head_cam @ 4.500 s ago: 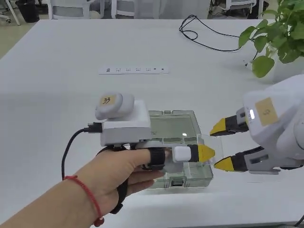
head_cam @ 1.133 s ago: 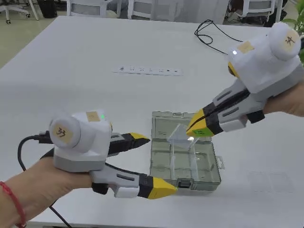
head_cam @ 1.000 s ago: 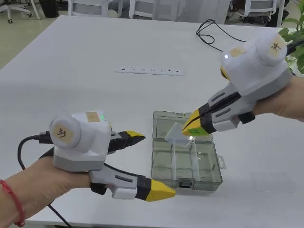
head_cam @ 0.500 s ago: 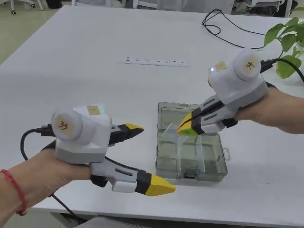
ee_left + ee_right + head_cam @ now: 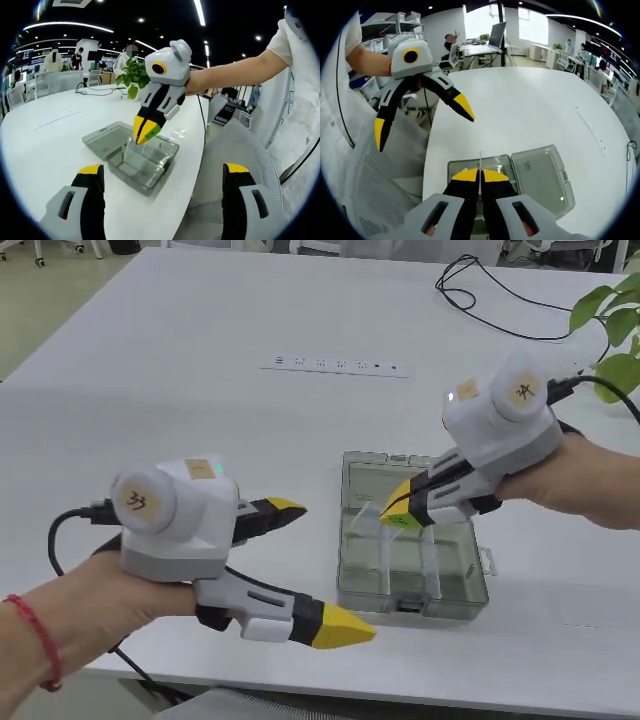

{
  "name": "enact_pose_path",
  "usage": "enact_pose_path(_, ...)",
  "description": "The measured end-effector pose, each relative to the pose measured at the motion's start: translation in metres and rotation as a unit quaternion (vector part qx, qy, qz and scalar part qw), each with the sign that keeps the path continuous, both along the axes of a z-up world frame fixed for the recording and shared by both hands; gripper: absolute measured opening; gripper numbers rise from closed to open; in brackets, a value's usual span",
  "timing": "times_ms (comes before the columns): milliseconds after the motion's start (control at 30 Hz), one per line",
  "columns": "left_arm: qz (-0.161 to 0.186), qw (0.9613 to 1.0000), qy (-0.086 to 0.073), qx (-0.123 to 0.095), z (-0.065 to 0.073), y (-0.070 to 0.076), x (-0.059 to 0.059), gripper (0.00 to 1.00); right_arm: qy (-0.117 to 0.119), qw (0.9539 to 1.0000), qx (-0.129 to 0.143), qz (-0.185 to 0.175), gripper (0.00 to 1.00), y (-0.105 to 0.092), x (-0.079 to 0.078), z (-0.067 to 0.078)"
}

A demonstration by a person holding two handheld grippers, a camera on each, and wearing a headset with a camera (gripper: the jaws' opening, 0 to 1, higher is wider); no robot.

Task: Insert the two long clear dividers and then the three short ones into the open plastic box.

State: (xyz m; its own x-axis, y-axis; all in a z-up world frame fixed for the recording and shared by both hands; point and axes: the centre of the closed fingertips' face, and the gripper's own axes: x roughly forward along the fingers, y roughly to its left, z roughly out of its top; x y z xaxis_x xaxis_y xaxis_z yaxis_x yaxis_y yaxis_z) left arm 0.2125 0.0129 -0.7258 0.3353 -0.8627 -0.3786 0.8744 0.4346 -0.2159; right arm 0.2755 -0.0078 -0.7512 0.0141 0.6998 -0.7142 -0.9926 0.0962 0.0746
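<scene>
Pinching clear divider (image 5: 368, 513) over box (image 5: 412, 606), right gripper (image 5: 392, 512) tilted down, left gripper (image 5: 336, 570) agape

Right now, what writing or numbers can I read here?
"33": handwritten on the round cap of the left gripper.
Handwritten mark on the round knob of the right gripper: too blurred to read.
Marks on the power strip: too small to read.
</scene>
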Motion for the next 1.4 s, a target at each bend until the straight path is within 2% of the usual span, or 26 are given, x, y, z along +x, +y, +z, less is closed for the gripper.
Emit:
enact_pose_path(200,0.002,1.0,0.002,-0.001,0.0,0.001,-0.001,1.0,-0.009,0.9998,-0.011,0.011,0.03,-0.002,0.004,-0.006)
enact_pose_path(367,0.003,1.0,0.002,-0.002,-0.001,0.002,0.0,1.0,-0.033,0.9986,-0.021,0.036,0.03,0.006,-0.001,-0.009)
enact_pose_path(533,0.002,1.0,0.003,-0.003,-0.001,0.001,0.0,1.0,-0.042,0.9969,-0.039,0.054,0.02,0.011,0.001,-0.02)
enact_pose_path(767,0.0,1.0,0.005,-0.002,-0.003,0.0,0.0,1.0,-0.043,0.9954,-0.058,0.064,0.02,0.014,-0.003,-0.034)
enact_pose_path(1100,0.001,1.0,0.007,-0.004,-0.004,-0.001,0.003,1.0,-0.031,0.9945,-0.077,0.065,0.03,0.014,-0.004,-0.047)
enact_pose_path(1400,-0.001,1.0,0.009,-0.004,-0.005,-0.001,0.004,1.0,-0.031,0.991,-0.104,0.079,0.03,0.016,-0.005,-0.055)
